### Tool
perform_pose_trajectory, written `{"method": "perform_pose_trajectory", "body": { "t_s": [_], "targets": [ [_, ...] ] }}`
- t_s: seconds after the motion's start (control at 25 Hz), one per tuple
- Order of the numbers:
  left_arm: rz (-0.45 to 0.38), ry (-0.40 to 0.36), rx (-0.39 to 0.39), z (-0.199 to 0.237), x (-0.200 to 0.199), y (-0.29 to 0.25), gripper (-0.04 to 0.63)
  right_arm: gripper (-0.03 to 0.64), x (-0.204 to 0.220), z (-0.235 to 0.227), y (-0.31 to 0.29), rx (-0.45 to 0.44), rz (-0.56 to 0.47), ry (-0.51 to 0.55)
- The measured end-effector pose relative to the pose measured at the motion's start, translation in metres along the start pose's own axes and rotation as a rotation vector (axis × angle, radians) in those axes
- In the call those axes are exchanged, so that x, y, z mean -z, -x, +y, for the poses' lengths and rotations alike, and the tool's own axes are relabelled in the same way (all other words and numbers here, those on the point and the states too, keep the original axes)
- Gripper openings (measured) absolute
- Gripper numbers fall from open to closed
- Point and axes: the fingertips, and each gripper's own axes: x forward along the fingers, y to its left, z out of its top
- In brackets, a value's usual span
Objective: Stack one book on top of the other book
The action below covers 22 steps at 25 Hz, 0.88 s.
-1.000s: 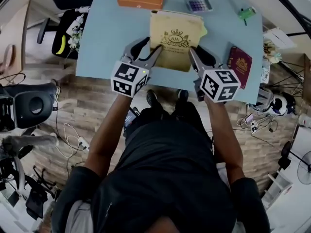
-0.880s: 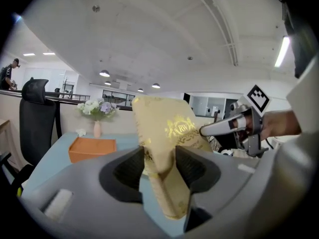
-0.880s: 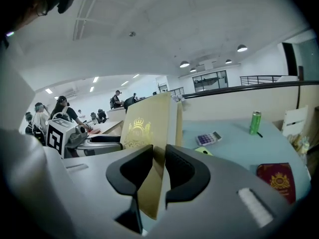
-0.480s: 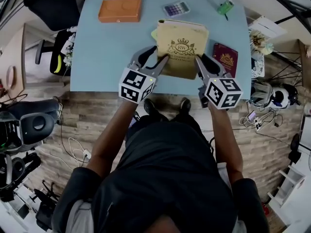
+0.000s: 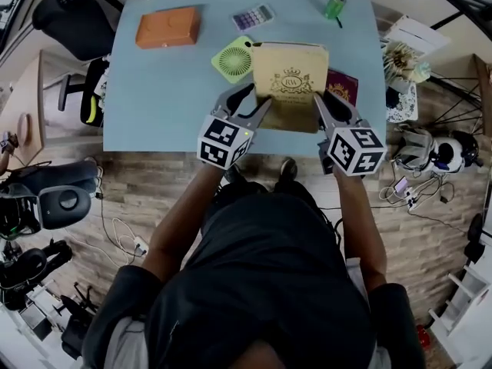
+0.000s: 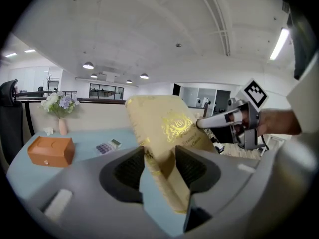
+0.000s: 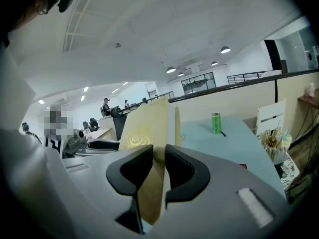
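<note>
Gripping the gold book [image 5: 290, 87] from both sides, the two grippers have it between them above the near half of the blue table [image 5: 154, 91]. The left gripper [image 5: 260, 97] has its jaws closed down on the book's near left corner, and the left gripper view shows the cover wedged tight between the two dark pads, the crest side rising tilted out of them. Over on the other side, the right gripper [image 5: 327, 102] pinches the near right edge, jaws drawn in to a narrow slot with the book standing edge-on in it, as the right gripper view makes plain. The book looks lifted and slanted, not flat. Just to its right lies the maroon book [image 5: 344, 87], flat on the table, its left part covered by the gold one from the head view; whether the two touch, I cannot tell. To the book's left, just beside its far corner, sits a green round fan [image 5: 233, 58]. Farther back there is a calculator [image 5: 254, 16], an orange box [image 5: 167, 28] towards the far left, and a green can [image 5: 334, 4] at the far right.
</note>
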Motion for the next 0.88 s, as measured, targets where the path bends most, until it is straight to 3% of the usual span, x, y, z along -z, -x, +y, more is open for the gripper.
{"method": "perform_pose_trajectory", "body": {
  "t_s": [0.52,0.88],
  "targets": [
    [0.099,0.038,0.03,-0.063,0.025,-0.094,0.212,0.077,0.033,-0.108,0.025,0.024,0.07,-0.06],
    [0.161,0.089,0.038,-0.084,0.049,-0.148,0.21,0.077,0.067,-0.164,0.026,0.037,0.136,-0.089]
  ]
}}
